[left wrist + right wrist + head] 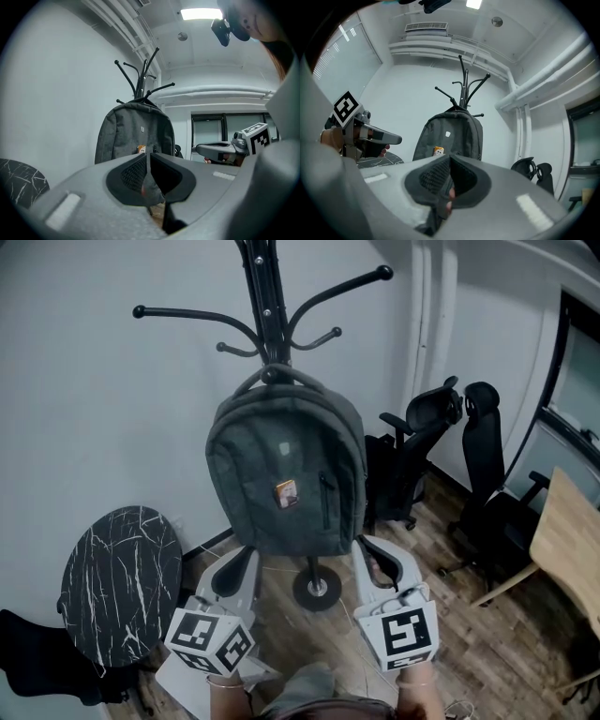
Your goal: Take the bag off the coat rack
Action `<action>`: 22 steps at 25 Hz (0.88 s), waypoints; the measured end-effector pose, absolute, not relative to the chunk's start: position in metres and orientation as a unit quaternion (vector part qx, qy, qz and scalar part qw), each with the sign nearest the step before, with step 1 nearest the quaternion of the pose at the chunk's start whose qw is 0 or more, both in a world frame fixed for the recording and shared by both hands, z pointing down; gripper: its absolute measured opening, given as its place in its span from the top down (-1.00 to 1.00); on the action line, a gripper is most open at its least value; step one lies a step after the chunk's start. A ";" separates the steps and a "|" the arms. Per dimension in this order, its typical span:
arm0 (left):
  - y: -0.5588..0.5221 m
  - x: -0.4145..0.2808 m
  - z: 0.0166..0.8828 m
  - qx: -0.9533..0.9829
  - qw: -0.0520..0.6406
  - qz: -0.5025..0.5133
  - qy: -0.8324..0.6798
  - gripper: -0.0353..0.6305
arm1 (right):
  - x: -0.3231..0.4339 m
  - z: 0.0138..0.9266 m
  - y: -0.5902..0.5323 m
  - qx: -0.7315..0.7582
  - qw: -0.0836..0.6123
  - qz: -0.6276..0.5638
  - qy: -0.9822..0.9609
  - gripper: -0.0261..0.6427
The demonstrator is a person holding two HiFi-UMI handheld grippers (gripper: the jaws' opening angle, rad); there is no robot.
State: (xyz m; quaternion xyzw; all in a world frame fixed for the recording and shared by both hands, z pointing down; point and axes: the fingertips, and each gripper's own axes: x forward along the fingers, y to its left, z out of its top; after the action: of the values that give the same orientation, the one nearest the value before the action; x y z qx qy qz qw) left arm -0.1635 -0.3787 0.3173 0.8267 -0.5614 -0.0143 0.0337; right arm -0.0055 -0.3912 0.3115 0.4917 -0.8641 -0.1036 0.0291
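A dark grey backpack (286, 474) hangs by its top handle from a hook of the black coat rack (267, 296); a small orange tag is on its front. My left gripper (247, 557) points level at its lower left corner, jaws shut and empty. Level with it, my right gripper (367, 547) points at the lower right corner, also shut on nothing. In the left gripper view the backpack (135, 133) hangs a little way ahead of the closed left gripper (148, 157). The right gripper view shows the backpack (451, 136) beyond the closed right gripper (450, 160).
A round black marble side table (120, 582) stands at the left by the white wall. The rack's round base (317, 589) rests on the wooden floor under the bag. Two black office chairs (422, 451) (487, 493) and a wooden tabletop (567, 540) are at the right.
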 end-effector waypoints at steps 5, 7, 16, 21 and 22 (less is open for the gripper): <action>-0.397 -0.180 0.320 0.825 0.032 -0.011 -0.563 0.85 | -0.010 0.314 -0.409 0.495 0.041 -0.104 -0.862 0.83; -0.404 -0.186 0.321 0.824 0.036 -0.007 -0.565 0.69 | -0.012 0.315 -0.414 0.496 0.046 -0.104 -0.861 0.83; -0.435 -0.216 0.323 0.813 0.043 -0.002 -0.581 0.54 | -0.016 0.322 -0.441 0.509 0.070 -0.108 -0.851 0.67; -0.450 -0.232 0.327 0.808 0.051 0.003 -0.587 0.48 | -0.014 0.323 -0.455 0.522 0.077 -0.110 -0.842 0.61; -0.453 -0.234 0.327 0.808 0.053 0.004 -0.587 0.47 | -0.013 0.323 -0.457 0.525 0.078 -0.109 -0.841 0.60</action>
State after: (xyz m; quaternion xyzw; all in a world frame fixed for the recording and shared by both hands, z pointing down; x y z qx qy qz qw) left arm -0.2341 -0.4525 0.3275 0.8077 -0.5872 0.0039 0.0526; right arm -0.0131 -0.4573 0.3231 0.5248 -0.8406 -0.1085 0.0783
